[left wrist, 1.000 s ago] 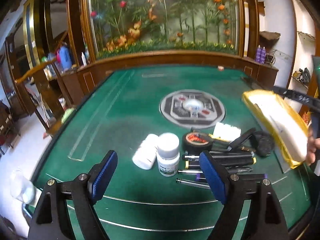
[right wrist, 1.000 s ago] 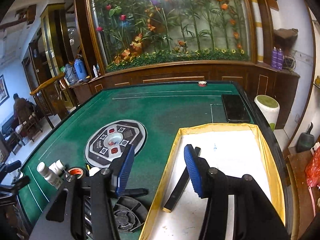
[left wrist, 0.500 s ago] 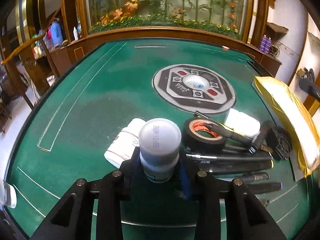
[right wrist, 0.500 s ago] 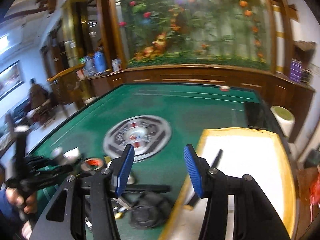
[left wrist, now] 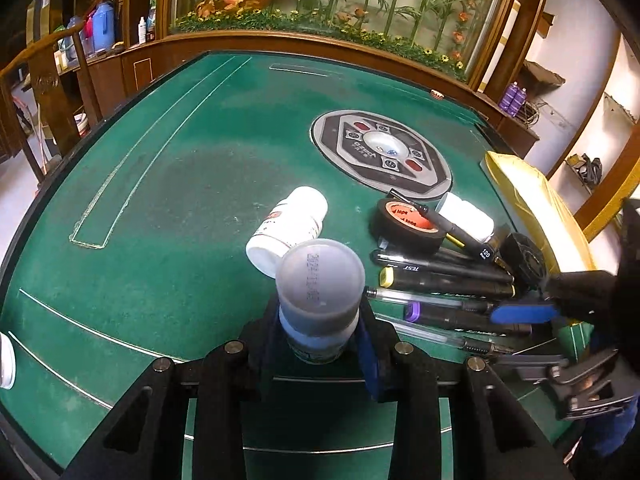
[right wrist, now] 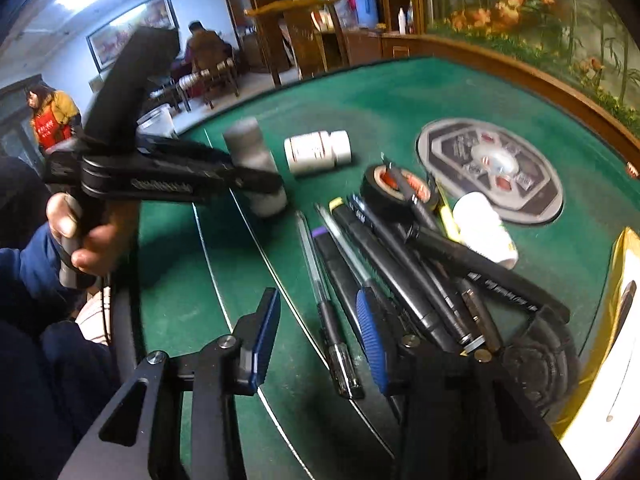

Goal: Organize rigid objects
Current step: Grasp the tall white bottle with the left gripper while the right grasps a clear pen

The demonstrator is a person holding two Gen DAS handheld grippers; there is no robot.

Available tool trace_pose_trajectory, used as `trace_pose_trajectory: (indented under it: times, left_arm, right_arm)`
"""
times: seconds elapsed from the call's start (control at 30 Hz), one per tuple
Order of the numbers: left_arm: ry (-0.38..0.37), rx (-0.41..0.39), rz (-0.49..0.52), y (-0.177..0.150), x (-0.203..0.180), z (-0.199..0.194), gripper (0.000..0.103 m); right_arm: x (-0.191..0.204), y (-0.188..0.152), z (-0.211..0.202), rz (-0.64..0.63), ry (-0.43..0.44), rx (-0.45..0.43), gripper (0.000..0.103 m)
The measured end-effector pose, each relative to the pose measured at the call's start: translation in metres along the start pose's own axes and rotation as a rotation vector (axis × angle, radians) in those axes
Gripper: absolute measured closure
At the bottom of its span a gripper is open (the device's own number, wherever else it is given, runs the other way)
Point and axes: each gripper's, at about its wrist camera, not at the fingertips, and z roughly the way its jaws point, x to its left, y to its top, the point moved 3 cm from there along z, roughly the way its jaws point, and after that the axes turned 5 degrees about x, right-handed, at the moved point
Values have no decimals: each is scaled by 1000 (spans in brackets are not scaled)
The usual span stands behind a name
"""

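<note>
Nearest, the left hand-held gripper [left wrist: 320, 340] is clamped on an upright white bottle [left wrist: 320, 280], apparently just above the green bench [left wrist: 180, 200]. The right hand-held gripper [right wrist: 320, 332] hangs wide open and empty directly over a clear pen [right wrist: 320, 280], which lies lengthwise between its fingers, long axis pointing away, so the right hand looks nearer for it. Farther off lie more pens [right wrist: 420, 272], a tape roll [right wrist: 396, 188], two toppled bottles and the gold-rimmed tray [right wrist: 624, 248], which holds one dark stick.
</note>
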Motion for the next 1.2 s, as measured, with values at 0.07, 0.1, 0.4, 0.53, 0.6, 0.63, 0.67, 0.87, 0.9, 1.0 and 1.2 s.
trace_pose_trajectory:
  times: [0.07,0.1,0.4,0.53,0.6,0.63,0.67,0.87,0.9,1.0,1.2]
  left_arm:
    - [-3,-4,3,2,0,1,66]
    - [-4,-6,8,2,0,1,66]
    - [-34,38,-26,9,10,23,66]
    - [-36,38,-27,12,10,26,66]
    - [-31,35,-28,16,11,28,66]
    - [-34,35,-30,19,12,30,66]
    - [-40,33,-41,22,14,31,67]
    - [-49,18,-62,28,20,34,67]
    - [-46,13,-63,28,21,33,67]
    - [-51,-7,-61,29,21,29,67]
    - [-67,-36,-29,27,14,22,67]
  right_arm:
    - [2,-2,4,2,21,9,68]
    - [2,-2,4,5,36,14,71]
    - [17,0,7,-45,1,36,78]
    - [13,1,11,-36,-25,39,78]
    - [14,0,20,-45,-78,72,82]
    - [18,0,19,-54,-96,62,81]
    - [20,1,20,-52,-108,68,81]
    - [33,0,16,-30,-109,56,94]
    - [34,-1,16,-25,-102,52,94]
    - [39,-4,6,6,-73,20,94]
    - [25,-7,-19,164,-39,-96,94]
